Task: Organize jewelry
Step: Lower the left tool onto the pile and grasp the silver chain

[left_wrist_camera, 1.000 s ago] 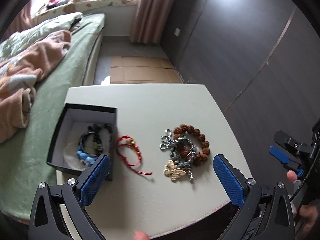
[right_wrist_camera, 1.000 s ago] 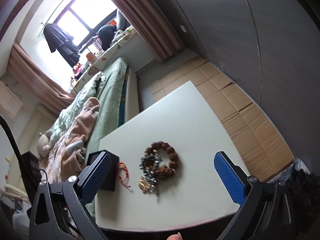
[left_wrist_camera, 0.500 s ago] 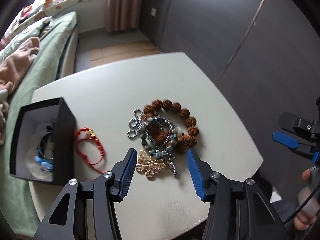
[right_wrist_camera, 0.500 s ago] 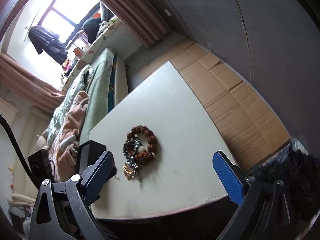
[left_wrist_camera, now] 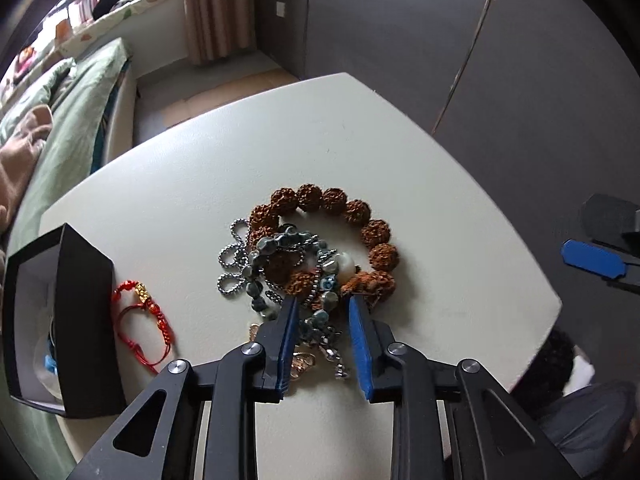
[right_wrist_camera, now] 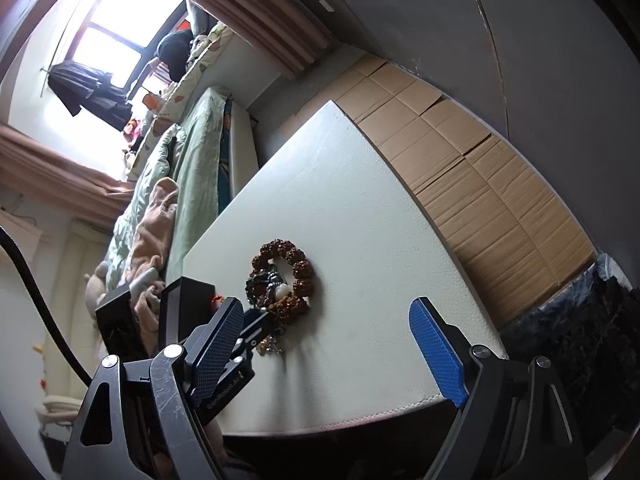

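Note:
A pile of jewelry lies mid-table: a brown seed-bead bracelet [left_wrist_camera: 360, 216], a grey-green bead bracelet [left_wrist_camera: 264, 246], a silver ball chain [left_wrist_camera: 230, 256] and a gold butterfly brooch [left_wrist_camera: 302, 364]. My left gripper [left_wrist_camera: 322, 308] points down into the pile's near side. Its jaws are closing, with grey-green beads and chain between them, and the pads do not visibly press. A red cord bracelet [left_wrist_camera: 148, 320] lies beside the open black box [left_wrist_camera: 80, 320]. My right gripper [right_wrist_camera: 324, 312] hovers over the table's near edge, its wide jaws closing slightly with nothing between them.
The white table [left_wrist_camera: 240, 152] has a rounded front edge. A bed with green bedding [left_wrist_camera: 72, 100] runs along its left side. Flattened cardboard [right_wrist_camera: 480, 184] covers the floor beyond the far edge, beside a dark wall. The box holds blue beads, mostly hidden.
My left gripper came down and forward onto the jewelry pile while its jaws narrowed from wide apart to a small gap around the beads. The right gripper sank a little and narrowed slightly.

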### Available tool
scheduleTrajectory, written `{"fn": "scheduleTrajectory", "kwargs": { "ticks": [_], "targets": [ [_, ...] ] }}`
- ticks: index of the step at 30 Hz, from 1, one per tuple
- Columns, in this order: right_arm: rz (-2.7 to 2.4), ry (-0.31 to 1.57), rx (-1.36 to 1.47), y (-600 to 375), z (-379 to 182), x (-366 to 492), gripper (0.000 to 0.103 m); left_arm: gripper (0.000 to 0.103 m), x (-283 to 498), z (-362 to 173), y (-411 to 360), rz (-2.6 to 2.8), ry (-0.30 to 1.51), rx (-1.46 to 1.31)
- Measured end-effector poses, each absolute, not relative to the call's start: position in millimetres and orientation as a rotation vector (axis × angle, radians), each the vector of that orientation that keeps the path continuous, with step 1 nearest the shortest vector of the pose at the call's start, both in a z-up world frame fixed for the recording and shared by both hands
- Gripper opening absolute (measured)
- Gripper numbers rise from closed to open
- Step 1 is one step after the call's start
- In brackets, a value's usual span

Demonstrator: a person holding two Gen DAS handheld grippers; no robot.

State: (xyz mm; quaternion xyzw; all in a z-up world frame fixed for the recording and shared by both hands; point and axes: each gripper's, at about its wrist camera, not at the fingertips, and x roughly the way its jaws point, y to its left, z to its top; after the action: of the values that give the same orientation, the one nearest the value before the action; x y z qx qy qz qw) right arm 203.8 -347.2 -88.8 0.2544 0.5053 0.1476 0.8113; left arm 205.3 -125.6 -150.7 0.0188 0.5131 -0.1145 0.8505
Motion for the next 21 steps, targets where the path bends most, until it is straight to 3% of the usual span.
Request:
{"fn": "scheduleTrajectory", "kwargs": {
  "ticks": [2, 6, 21],
  "targets": [
    [0.322, 1.087, 0.539, -343, -90, 205, 0.086, 0.013, 206, -151, -122, -0.253, 1.083, 0.002],
    [0.342, 1.103, 0.521, -332, -93, 207, 0.083, 0.009, 205, -149, -115, -0.258, 1.091, -0.031],
    [0.389, 1.174, 0.464, -292, -108, 210, 0.067, 0.009, 181, -84, -73, -0.297, 0.926, -0.273]
  ]
}}
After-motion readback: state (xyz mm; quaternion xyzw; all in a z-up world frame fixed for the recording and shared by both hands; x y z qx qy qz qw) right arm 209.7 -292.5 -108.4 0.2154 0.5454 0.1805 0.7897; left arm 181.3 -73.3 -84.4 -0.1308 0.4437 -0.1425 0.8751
